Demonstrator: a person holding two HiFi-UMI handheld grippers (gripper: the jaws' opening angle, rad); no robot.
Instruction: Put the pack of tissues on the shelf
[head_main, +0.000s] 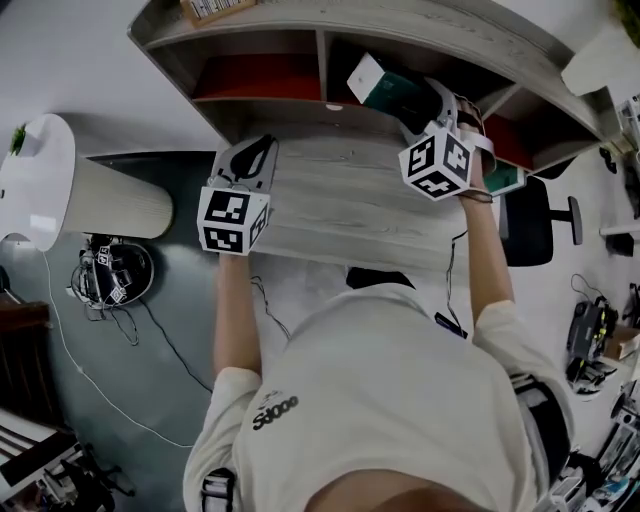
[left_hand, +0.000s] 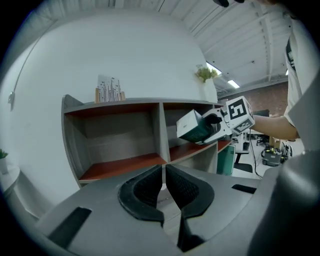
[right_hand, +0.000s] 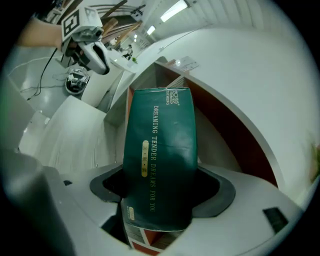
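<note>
Tissue pack (right_hand: 160, 150) between right gripper (right_hand: 161, 187) fingers, lettering (right_hand: 149, 160) unreadable from head view

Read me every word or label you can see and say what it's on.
"DREAMING" and "TENDER DREAMS FOR YOU": on the pack of tissues in the right claw.
Too small to read: the gold strip and top logo on that pack.
Too blurred: print on the person's shirt.
Too small: the card atop the shelf.
</note>
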